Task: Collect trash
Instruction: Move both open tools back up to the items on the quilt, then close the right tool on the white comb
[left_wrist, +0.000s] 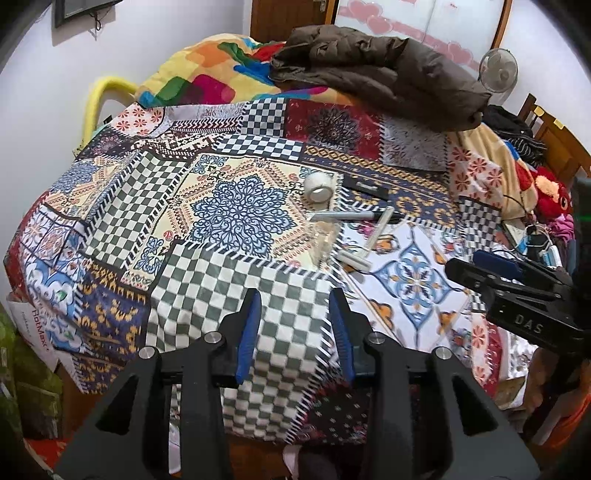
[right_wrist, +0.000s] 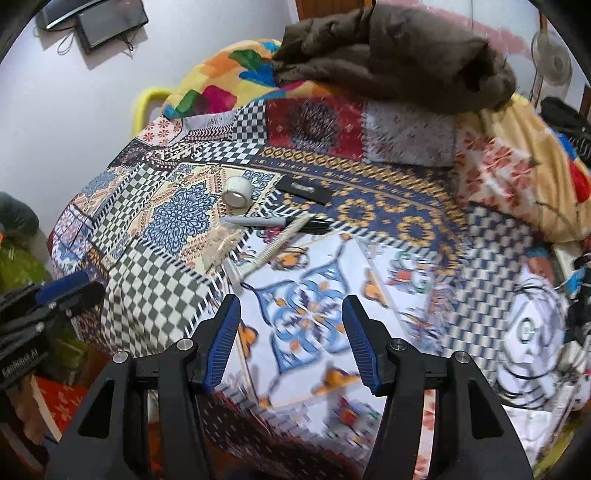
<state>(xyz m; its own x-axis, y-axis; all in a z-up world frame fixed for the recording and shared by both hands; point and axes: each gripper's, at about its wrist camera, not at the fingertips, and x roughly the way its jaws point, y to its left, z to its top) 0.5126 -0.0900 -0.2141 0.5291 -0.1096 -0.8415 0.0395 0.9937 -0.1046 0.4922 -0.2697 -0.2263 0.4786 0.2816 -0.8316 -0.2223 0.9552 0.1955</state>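
Note:
On the patchwork bedspread (left_wrist: 221, 280) lie a white tape roll (left_wrist: 319, 188) (right_wrist: 238, 192), a flat black item (left_wrist: 365, 188) (right_wrist: 304, 190), a grey-and-black marker (left_wrist: 354, 216) (right_wrist: 273, 221), a white comb-like strip (left_wrist: 380, 230) (right_wrist: 282, 238), a crumpled clear wrapper (left_wrist: 325, 243) (right_wrist: 221, 242) and a small white tube (left_wrist: 356, 260) (right_wrist: 234, 273). My left gripper (left_wrist: 294, 295) (right_wrist: 74, 291) hangs open over the checked patch, short of the wrapper. My right gripper (right_wrist: 291, 301) (left_wrist: 476, 267) is open over the blue flower patch, to the right of the cluster. Neither holds anything.
A brown jacket (left_wrist: 376, 74) and a bright blanket (left_wrist: 207, 74) are piled at the far end of the bed. A red plush toy (left_wrist: 550, 195), cables and small devices (left_wrist: 539, 240) crowd the right side. A cardboard box (left_wrist: 33, 325) stands at the bed's left corner.

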